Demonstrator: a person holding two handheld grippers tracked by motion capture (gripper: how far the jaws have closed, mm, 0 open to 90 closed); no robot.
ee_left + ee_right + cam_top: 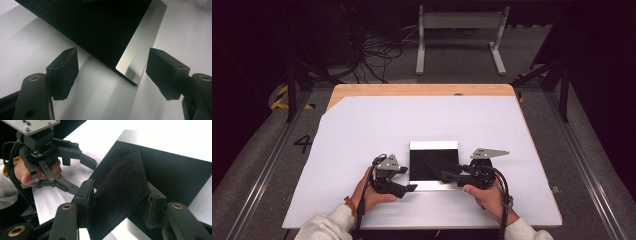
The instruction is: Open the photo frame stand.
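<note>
Table: a wooden table (422, 89) carried a white sheet (362, 130) over nearly all its top; bare wood showed along the 12 o'clock edge and down the 3 o'clock side.
Open room: the sheet lay bare from 9 o'clock round through 12 to 3 o'clock; both grippers and the panel crowded the 6 o'clock part, near the sheet's front edge.
Surroundings: grey floor, loose cables (374, 52) and a white frame (460, 35) stood beyond the 12 o'clock edge.
Panel: a flat square panel (424, 167), black in the middle with pale strips at its 12 and 6 o'clock edges, lay on the sheet between the two grippers.
Left hand: the left hand (374, 196) came in from 7 o'clock, its pale sleeve (324, 227) at the bottom edge.
Left gripper: the left gripper (408, 179) pointed toward 3 o'clock with its jaws spread wide and empty; in the left gripper view (111, 72) a shiny corner of the panel (130, 62) sat between the two pads, touching neither.
Right hand: the right hand (487, 197) came in from 5 o'clock, cable trailing down its wrist.
Right gripper: the right gripper (451, 174) pointed toward 9 o'clock over the panel; in the right gripper view (120, 202) its jaws were clamped on a dark wedge-shaped sheet (121, 192), raised at a tilt above the panel (180, 175).
Across: the left gripper (80, 176) showed at 10 o'clock in the right gripper view, just beside the panel's edge.
</note>
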